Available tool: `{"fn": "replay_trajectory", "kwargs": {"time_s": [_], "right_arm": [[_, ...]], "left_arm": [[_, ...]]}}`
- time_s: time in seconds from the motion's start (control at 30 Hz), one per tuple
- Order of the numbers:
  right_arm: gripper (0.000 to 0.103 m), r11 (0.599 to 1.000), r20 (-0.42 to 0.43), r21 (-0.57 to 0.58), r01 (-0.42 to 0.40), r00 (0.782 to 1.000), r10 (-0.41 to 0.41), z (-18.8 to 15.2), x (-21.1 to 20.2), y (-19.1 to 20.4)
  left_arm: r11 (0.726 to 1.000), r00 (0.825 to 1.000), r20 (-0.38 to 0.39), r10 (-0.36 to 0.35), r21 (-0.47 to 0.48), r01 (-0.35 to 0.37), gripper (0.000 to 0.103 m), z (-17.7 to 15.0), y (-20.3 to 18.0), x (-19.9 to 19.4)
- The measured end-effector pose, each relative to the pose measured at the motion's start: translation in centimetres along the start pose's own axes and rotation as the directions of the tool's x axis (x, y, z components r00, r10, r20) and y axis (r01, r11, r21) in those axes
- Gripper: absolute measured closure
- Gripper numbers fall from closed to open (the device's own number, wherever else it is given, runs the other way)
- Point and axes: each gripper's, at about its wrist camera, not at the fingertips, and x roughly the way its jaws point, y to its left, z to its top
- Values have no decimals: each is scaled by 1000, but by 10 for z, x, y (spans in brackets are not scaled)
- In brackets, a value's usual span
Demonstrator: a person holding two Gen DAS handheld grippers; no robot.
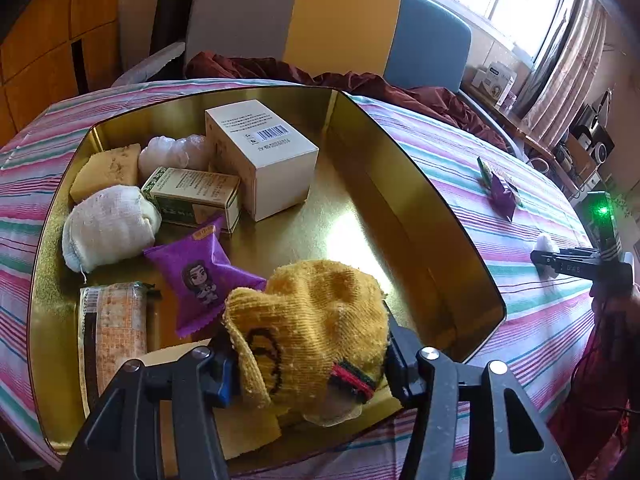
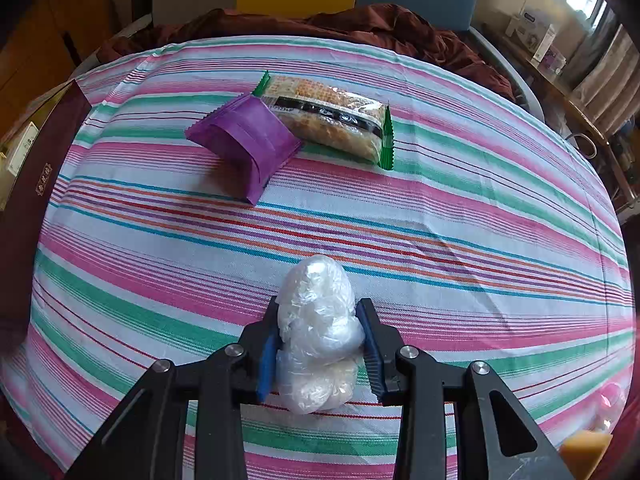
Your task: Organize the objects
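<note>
A gold tin [image 1: 400, 184] lies open on the striped tablecloth in the left wrist view. It holds a white carton [image 1: 260, 152], a green box [image 1: 192, 196], a gauze bundle [image 1: 108, 232], a purple snack packet [image 1: 200, 276] and a bread packet [image 1: 112, 332]. A yellow knitted sock bundle [image 1: 320, 320] rests at the tin's near end, lying loose and unsqueezed between the fingers of my left gripper [image 1: 308, 368]. My right gripper [image 2: 320, 320] is shut on a clear plastic-wrapped white bundle [image 2: 320, 328] that sits on the cloth.
Beyond the right gripper lie a purple packet [image 2: 244, 140] and a bread packet [image 2: 332, 120]. The tin's maroon outer wall [image 2: 36, 176] shows at the left edge. A yellow sponge [image 2: 584, 448] is at the lower right. A dark red cloth [image 2: 360, 24] and a chair stand behind the table.
</note>
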Motion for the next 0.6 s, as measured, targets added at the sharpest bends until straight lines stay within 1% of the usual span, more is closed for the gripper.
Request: {"fn": "replay_trajectory", "kwargs": {"time_s": [0.13,0.27,0.43,0.6], "right_arm": [[65,1000,1,-2,1,1000,-1,0,0,0],[65,1000,1,-4,7,1000,-7,0,-1,1],[65,1000,3,-9,13,1000,-13,1,-1,0],[67,1000,3,-8,11,1000,-11,2,-1,-1]], "left_arm": [[999,999,-1,-45,8,45,37,-3,1,-6],[999,999,15,-40,4,40,37,-1,2,-13],[1000,996,92,2,0,-2,37,1,4,-34],[998,986,154,56,-20,-54,37,1,11,-51]]}}
